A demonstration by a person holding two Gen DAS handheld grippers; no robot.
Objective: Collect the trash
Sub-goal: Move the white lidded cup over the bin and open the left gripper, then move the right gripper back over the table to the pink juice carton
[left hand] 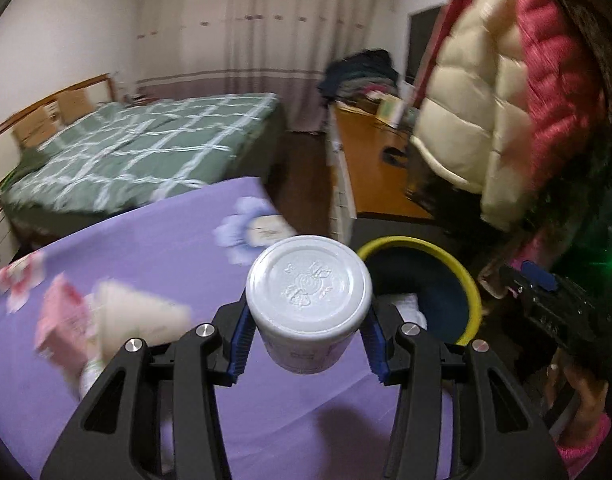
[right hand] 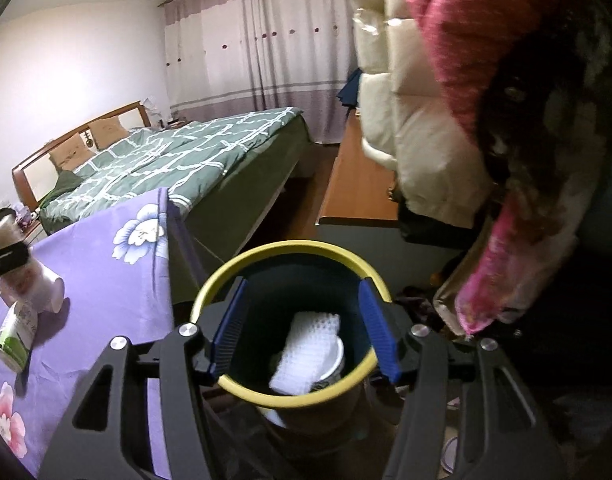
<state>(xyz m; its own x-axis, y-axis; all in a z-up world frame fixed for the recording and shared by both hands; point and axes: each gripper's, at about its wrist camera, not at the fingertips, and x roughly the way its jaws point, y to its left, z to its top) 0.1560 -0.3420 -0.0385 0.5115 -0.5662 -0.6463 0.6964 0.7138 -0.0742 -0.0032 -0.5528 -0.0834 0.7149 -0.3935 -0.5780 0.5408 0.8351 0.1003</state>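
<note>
A purple flowered tablecloth (left hand: 154,240) covers the table; just off its edge stands a yellow-rimmed bin (right hand: 290,248) with white trash inside. The left gripper (left hand: 307,340) clamps a white cup (left hand: 307,292) near the bin – bottom toward the camera. The right gripper (right hand: 302,328) hangs above the bin – jaws apart, empty.

Your left tongs (left hand: 306,344) pinch a glossy white plastic cup (left hand: 307,300). Bench cloth (left hand: 154,240) is smooth purple fabric. Bin (right hand: 292,320) looks matt plastic, yellow rim.
</note>
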